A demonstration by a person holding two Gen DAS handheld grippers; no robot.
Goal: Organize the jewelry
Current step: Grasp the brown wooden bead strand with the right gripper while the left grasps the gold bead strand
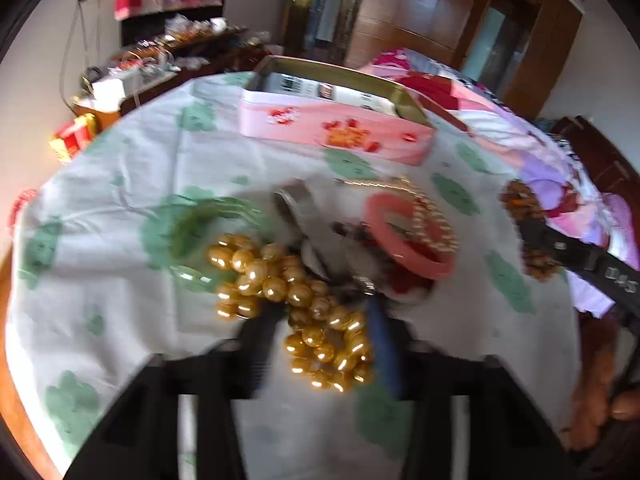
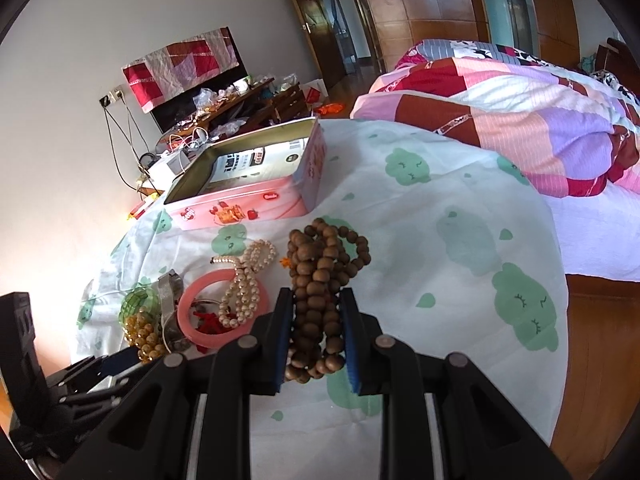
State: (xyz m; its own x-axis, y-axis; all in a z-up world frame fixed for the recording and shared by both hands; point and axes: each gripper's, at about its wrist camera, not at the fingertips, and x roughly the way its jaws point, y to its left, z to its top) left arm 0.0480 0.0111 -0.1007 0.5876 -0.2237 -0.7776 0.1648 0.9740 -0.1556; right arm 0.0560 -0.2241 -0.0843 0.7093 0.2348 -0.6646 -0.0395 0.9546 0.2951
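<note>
My left gripper [image 1: 320, 320] is shut on a string of golden yellow beads [image 1: 280, 280], low over the cloth. Just beyond lie a pink bangle [image 1: 404, 236], a pearl strand [image 1: 432, 216], a green bangle [image 1: 188, 236] and a grey watch band [image 1: 298, 206]. My right gripper [image 2: 316, 312] is shut on a brown wooden bead string [image 2: 320, 276]. An open pink tin box [image 2: 248, 188] stands behind the jewelry; it also shows in the left wrist view [image 1: 332, 124]. The right gripper shows at right in the left wrist view [image 1: 532, 220].
A white cloth with green prints [image 2: 440, 220] covers the round table. A bed with a patchwork quilt [image 2: 520, 112] lies to the right. A cluttered dark desk [image 2: 224, 112] stands by the far wall. Wooden wardrobes [image 2: 420, 8] stand behind.
</note>
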